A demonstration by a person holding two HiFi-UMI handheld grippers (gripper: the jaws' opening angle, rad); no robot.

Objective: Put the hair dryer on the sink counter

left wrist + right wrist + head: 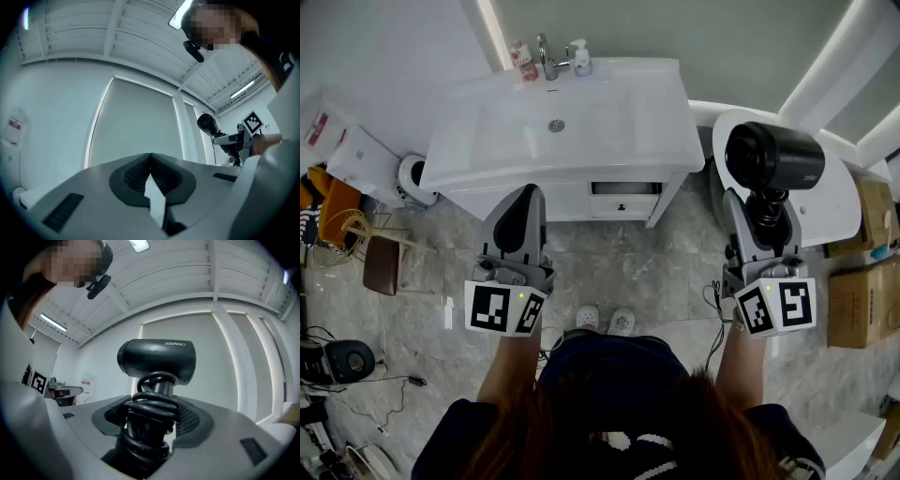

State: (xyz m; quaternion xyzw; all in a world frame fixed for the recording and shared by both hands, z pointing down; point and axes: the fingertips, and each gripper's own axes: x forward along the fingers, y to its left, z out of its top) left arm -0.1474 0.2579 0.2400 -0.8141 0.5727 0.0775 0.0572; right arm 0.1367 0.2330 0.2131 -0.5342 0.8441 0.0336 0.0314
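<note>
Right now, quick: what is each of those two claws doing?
Left gripper: shut, holding nothing.
Right gripper: shut on the hair dryer.

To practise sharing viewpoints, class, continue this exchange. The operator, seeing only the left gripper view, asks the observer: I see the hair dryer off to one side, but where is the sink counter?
Observer: In the head view the sink counter lies straight ahead of the left gripper.
Operator: How is the hair dryer held?
Observer: The right gripper is shut on its handle, which has the black cord coiled round it.
Operator: What stands on the counter?
Observer: A faucet, a pump bottle and a red-labelled bottle, all at its back edge.
</note>
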